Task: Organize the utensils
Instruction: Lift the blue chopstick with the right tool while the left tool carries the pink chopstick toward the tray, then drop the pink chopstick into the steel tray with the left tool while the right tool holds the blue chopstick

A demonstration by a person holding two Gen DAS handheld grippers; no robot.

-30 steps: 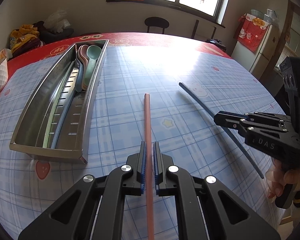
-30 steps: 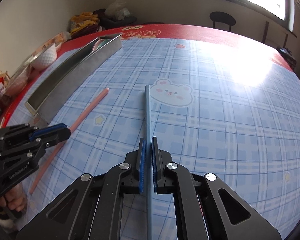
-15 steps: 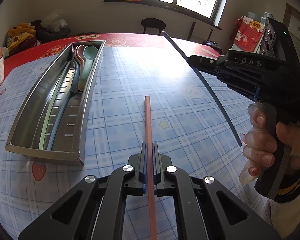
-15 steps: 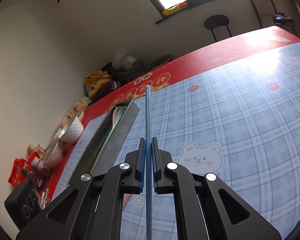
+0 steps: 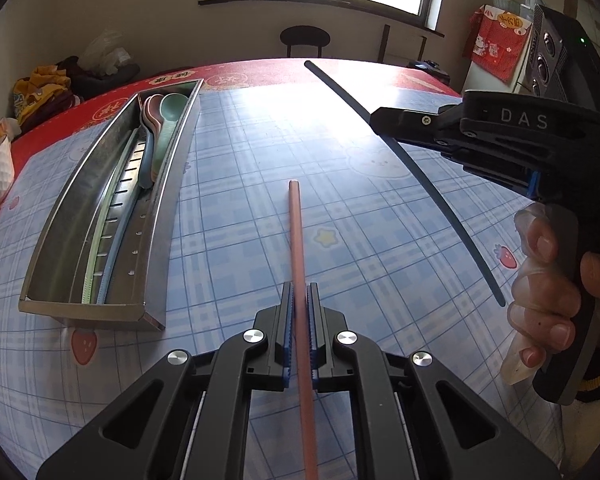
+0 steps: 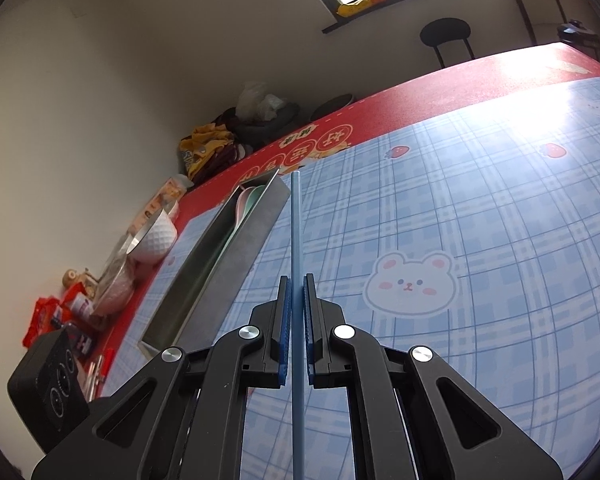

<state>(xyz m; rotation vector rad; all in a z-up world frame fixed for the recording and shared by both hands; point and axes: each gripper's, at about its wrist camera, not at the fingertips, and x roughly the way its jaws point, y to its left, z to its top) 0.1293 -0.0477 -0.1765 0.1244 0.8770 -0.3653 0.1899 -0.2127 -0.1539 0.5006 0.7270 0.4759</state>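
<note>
1. My left gripper (image 5: 299,312) is clamped on the pink chopstick (image 5: 296,240), which runs straight ahead between the blue pads (image 5: 287,320).
2. The pink chopstick's far tip hangs over the blue checked tablecloth (image 5: 240,208), to the right of the steel tray (image 5: 156,248) and apart from it. I cannot tell whether the tip touches the cloth.
3. My right gripper (image 6: 296,312) is closed on the blue chopstick (image 6: 295,232), which is pinched between its 2 pads and pointing forward.
4. In the right wrist view, the blue chopstick's far tip lines up just right of the tray's (image 6: 236,264) far corner; it is held in the air above the cloth (image 6: 480,220).
5. In the left wrist view, my right gripper (image 5: 384,118) sits well to the right of the tray, with the blue chopstick (image 5: 428,184) appearing dark and slanting through it, and my right hand (image 5: 548,292) wrapped round the handle.
6. The tray lies lengthwise on the cloth. Its far end holds nested spoons (image 5: 160,132) in pink, blue and green, with their handles running toward the near end.
7. Along the tray's slotted floor lie a pale green chopstick (image 5: 96,240) and a light blue one.
8. A white dimpled bowl (image 6: 156,236) stands left of the tray, on the red border of the cloth.
</note>
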